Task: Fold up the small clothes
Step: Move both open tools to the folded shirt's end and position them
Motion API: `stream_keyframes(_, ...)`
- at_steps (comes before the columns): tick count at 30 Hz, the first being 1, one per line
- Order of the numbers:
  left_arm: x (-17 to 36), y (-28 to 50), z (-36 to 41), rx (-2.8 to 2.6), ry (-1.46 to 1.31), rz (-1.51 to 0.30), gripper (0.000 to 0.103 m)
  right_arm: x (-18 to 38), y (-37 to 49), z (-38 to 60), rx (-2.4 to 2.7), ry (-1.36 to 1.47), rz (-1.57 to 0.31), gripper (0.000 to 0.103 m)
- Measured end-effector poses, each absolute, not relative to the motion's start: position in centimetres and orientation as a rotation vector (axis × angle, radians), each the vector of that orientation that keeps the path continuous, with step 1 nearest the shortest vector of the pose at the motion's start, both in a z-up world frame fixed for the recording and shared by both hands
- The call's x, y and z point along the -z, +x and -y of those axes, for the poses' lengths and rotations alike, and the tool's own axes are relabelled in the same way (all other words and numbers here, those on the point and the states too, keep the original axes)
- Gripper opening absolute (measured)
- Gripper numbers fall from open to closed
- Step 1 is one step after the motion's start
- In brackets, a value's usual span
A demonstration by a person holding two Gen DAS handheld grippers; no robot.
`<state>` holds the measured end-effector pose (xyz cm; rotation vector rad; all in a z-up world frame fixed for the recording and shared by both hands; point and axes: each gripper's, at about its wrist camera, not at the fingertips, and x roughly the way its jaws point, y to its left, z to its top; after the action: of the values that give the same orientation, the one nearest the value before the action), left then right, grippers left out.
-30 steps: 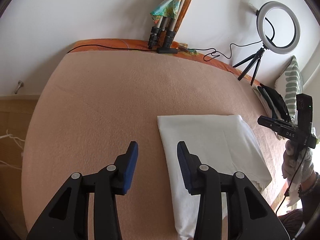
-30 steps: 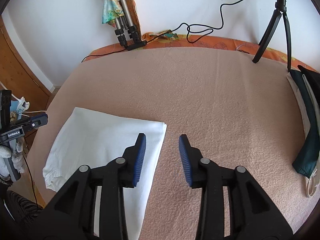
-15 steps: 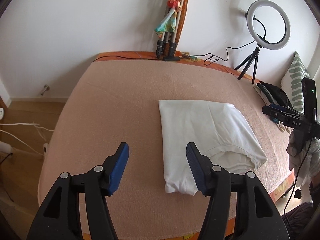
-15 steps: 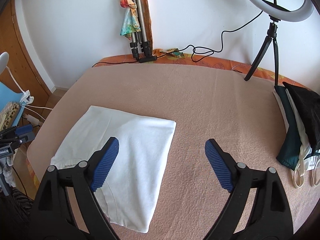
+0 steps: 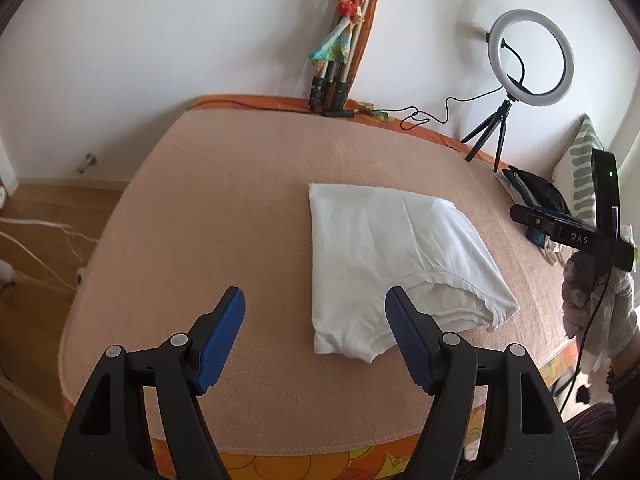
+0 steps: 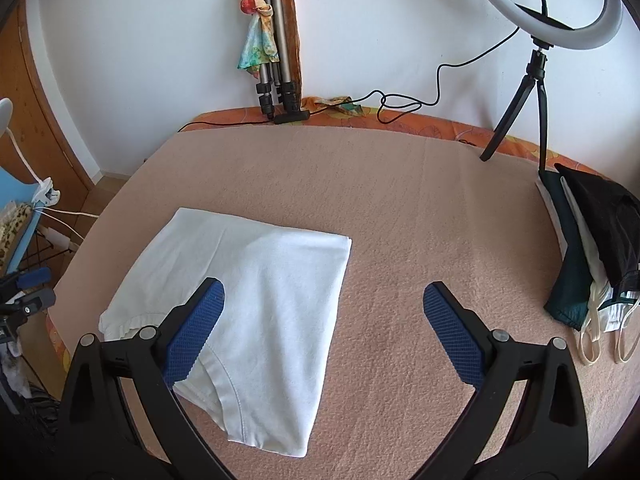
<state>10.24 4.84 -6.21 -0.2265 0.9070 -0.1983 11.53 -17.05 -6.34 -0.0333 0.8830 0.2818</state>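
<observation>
A white garment [image 5: 384, 248] lies folded flat on the peach blanket [image 5: 224, 216] of the bed; it also shows in the right wrist view [image 6: 256, 280]. My left gripper [image 5: 314, 312] is open and empty, held above the bed's near edge, left of the garment's lower corner. My right gripper [image 6: 324, 312] is open wide and empty, above the garment's right edge. The right gripper's body [image 5: 576, 236] shows at the right of the left wrist view.
A pile of dark and white clothes [image 6: 596, 248] lies at the bed's right edge. A ring light on a small tripod [image 5: 528, 60] and a folded tripod [image 5: 332, 88] stand along the wall. A striped pillow [image 5: 580, 168] lies far right. Wooden floor with cables [image 5: 36, 236] lies left.
Both grippers have pulled back and up from the garment and opened wider. The garment stays folded on the blanket.
</observation>
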Motion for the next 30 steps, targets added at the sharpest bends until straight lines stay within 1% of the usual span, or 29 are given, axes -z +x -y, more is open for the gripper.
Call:
stream_keyframes(5, 10.7, 11.5, -6.2, 0.246, -0.469, -1.057, 0.072, 7.9, 13.2, 18.0, -0.286, 0.020, -0.935, 0.102)
stream_keyframes(6, 11.3, 11.6, -6.4, 0.253, -0.512, -1.077, 0.070, 8.3, 13.7, 18.4, -0.288, 0.051, -0.952, 0.102)
stream_keyframes(8, 12.1, 11.8, -6.9, 0.259, -0.582, -1.096, 0.070, 9.2, 14.7, 19.4, -0.297, 0.124, -0.984, 0.102)
stream_keyframes(12, 12.4, 11.9, -6.7, 0.266, -0.608, -1.102, 0.069, 10.9, 16.4, 21.3, -0.307, 0.256, -1.024, 0.102)
stream_keyframes(14, 12.6, 12.0, -6.4, 0.276, -0.613, -1.113, 0.067, 11.9, 17.3, 22.1, -0.309, 0.323, -1.046, 0.101)
stream_keyframes(16, 12.9, 12.2, -6.0, 0.292, -0.608, -1.129, 0.063, 12.8, 18.1, 22.7, -0.318, 0.378, -1.066, 0.095)
stream_keyframes(18, 12.9, 12.4, -5.4, 0.298, -0.593, -1.125, 0.060, 13.5, 18.7, 23.1, -0.316, 0.407, -1.075, 0.088)
stream_keyframes(19, 12.9, 12.6, -5.2, 0.308, -0.590, -1.128, 0.056, 13.8, 18.9, 23.1, -0.320, 0.415, -1.079, 0.087)
stream_keyframes(21, 13.1, 13.0, -5.0, 0.323, -0.610, -1.139, 0.049, 14.3, 19.4, 23.1, -0.330, 0.425, -1.084, 0.079)
stream_keyframes(25, 13.1, 13.5, -4.2, 0.347, -0.603, -1.137, 0.043, 14.9, 20.1, 22.6, -0.377, 0.442, -1.076, 0.072)
stream_keyframes(26, 13.2, 13.7, -4.0, 0.353, -0.600, -1.140, 0.041, 14.9, 20.3, 22.3, -0.390, 0.441, -1.077, 0.067)
stream_keyframes(27, 13.3, 13.8, -4.0, 0.356, -0.603, -1.142, 0.036, 15.1, 20.4, 22.0, -0.408, 0.438, -1.081, 0.063)
stream_keyframes(30, 13.4, 14.1, -3.7, 0.362, -0.585, -1.134, 0.033, 15.3, 20.3, 20.7, -0.447, 0.390, -1.072, 0.059)
